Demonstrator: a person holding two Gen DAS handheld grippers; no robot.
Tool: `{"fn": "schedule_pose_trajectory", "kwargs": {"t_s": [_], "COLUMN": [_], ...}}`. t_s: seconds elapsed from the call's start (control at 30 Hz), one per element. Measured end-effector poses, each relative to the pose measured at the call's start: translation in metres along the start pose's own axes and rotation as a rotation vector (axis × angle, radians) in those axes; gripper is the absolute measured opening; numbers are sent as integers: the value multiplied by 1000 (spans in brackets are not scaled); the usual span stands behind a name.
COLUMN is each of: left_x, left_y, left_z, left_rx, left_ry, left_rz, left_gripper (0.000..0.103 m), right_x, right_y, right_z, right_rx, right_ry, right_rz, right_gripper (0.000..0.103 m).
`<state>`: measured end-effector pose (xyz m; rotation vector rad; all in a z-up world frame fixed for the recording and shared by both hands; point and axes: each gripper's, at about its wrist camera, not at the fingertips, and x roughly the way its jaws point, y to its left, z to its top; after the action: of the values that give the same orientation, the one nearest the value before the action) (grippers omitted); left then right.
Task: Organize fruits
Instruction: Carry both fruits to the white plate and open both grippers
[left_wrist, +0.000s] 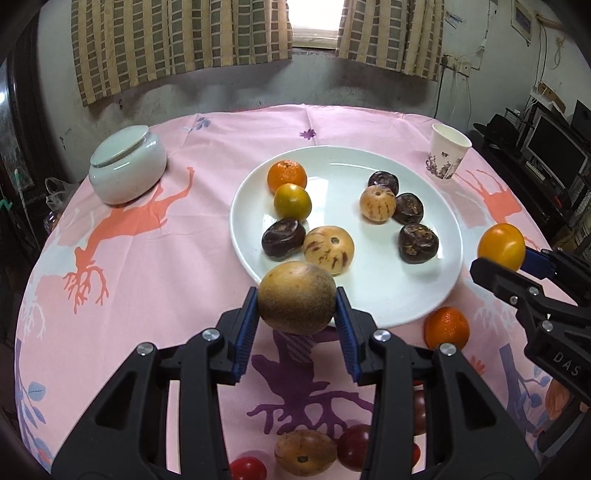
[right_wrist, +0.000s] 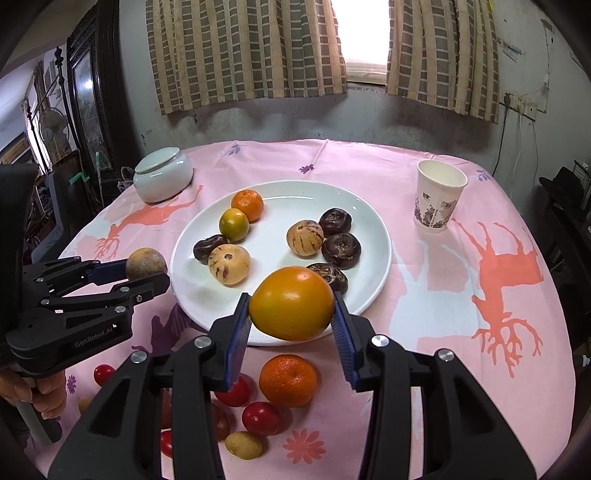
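Observation:
My left gripper (left_wrist: 297, 308) is shut on a brown round fruit (left_wrist: 296, 297), held above the near rim of the white plate (left_wrist: 388, 295). It also shows in the right wrist view (right_wrist: 146, 263). My right gripper (right_wrist: 291, 314) is shut on an orange-yellow fruit (right_wrist: 291, 302), over the plate's (right_wrist: 376, 229) near edge. The plate holds two oranges, two striped pale fruits and several dark purple fruits. On the cloth lie an orange (right_wrist: 288, 380), red tomatoes (right_wrist: 260, 418) and a small yellow fruit (right_wrist: 243, 445).
A white lidded jar (left_wrist: 127, 170) stands at the far left. A paper cup (right_wrist: 437, 199) stands at the far right. The round table has a pink patterned cloth (right_wrist: 461, 295). A wall and curtains lie behind; furniture stands on both sides.

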<state>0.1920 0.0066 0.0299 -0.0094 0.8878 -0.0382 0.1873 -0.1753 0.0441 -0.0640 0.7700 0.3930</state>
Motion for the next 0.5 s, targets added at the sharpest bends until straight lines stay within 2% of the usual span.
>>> {"fn": "schedule_pose_trajectory", "kwargs": {"t_s": [0.3,0.5], "left_x": [9,33], "left_y": [3,0], "left_z": [2,13], "left_rx": [3,9], "left_ry": [5,34], "left_rz": [6,30], "left_gripper": [41,41], "right_x": [12,40], "right_y": [-1,7], "right_z": [-1,5], "right_rx": [-11,-30], "right_ry": [21,66], "right_rz": [-5,-6], "right_gripper": [43,43]}}
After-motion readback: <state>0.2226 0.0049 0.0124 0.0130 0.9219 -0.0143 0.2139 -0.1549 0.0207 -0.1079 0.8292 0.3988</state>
